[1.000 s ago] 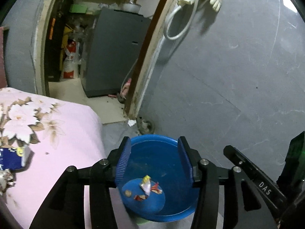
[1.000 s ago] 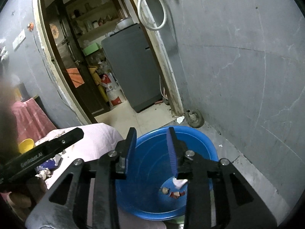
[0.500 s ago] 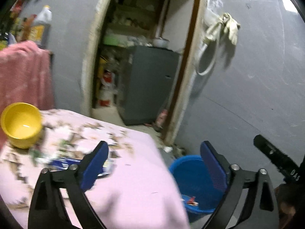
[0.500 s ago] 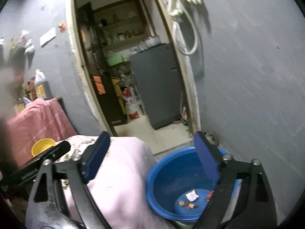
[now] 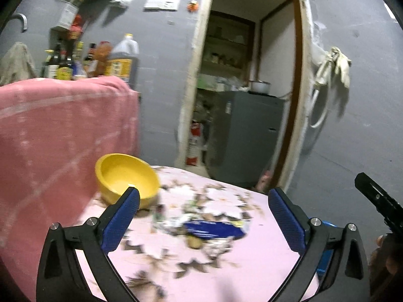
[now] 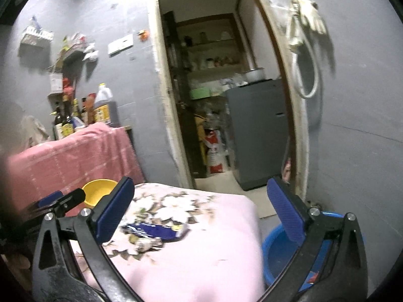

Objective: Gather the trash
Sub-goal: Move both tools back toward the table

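A blue snack wrapper (image 5: 214,230) lies on the pink flowered tablecloth (image 5: 226,271), with small crumpled scraps (image 5: 194,242) beside it. It also shows in the right wrist view (image 6: 153,230), with a crumpled scrap (image 6: 148,244) in front of it. My left gripper (image 5: 204,216) is wide open and empty, above the table and facing the wrapper. My right gripper (image 6: 200,206) is wide open and empty, above the table's right part. The blue basin (image 6: 277,246) stands on the floor right of the table, partly hidden by my right finger.
A yellow bowl (image 5: 126,176) sits at the table's far left. A pink cloth (image 5: 63,138) covers a stand behind it, with bottles (image 5: 100,60) on top. An open doorway (image 6: 226,100) with a grey fridge (image 6: 259,130) lies beyond.
Both grippers have opened wide and swung up and left, from over the blue basin to over the table. The wrapper and yellow bowl have come into view.
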The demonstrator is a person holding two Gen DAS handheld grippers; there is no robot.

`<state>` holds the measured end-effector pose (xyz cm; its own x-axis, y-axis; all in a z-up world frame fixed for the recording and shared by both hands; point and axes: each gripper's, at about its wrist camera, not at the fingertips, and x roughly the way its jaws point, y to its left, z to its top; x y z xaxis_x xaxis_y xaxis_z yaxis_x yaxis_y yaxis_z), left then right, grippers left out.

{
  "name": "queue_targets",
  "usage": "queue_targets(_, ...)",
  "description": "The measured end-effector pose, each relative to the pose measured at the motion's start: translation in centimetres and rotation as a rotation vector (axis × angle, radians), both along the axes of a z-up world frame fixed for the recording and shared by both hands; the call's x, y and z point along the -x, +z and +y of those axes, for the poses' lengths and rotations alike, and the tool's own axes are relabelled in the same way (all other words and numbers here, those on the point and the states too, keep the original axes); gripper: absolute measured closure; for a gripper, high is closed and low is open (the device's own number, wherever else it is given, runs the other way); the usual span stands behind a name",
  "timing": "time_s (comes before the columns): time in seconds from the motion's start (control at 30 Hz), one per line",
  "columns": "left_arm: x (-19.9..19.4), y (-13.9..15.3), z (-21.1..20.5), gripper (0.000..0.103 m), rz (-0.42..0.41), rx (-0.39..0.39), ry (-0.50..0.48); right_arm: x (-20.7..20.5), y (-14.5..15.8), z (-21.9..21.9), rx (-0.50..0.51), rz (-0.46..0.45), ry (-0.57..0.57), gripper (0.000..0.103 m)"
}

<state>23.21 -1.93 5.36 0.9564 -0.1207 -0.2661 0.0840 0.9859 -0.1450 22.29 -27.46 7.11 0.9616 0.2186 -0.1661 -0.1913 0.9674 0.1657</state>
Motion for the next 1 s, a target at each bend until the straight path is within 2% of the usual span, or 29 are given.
queue_targets(0.3, 0.2, -2.0, 4.3, 0.003, 0.011, -0.036, 0.075, -1.9, -2.1, 5.6, 0.065, 0.054, 0.094, 0.0)
queue_targets(0.47, -0.2, -3.5, 5.8, 0.003, 0.041, -0.042, 0.084, -3.6, -3.9, 7.9, 0.102, 0.124, 0.143, 0.0)
queue_targets(0.57, -0.9, -4.2, 6.2, 0.003, 0.069, -0.051, 0.083, -5.1, -5.2, 8.9, 0.133, 0.196, 0.157, 0.0)
queue_targets(0.93, -5.8, -7.3, 7.8, 0.004, 0.292, -0.019, 0.078, -10.4, -9.1, 11.1, 0.178, 0.449, 0.232, 0.0)
queue_targets(1.0, -6.7, -7.7, 8.1, 0.005, 0.328, 0.002, 0.07, -11.2, -9.7, 11.7, 0.182, 0.493, 0.257, 0.006)
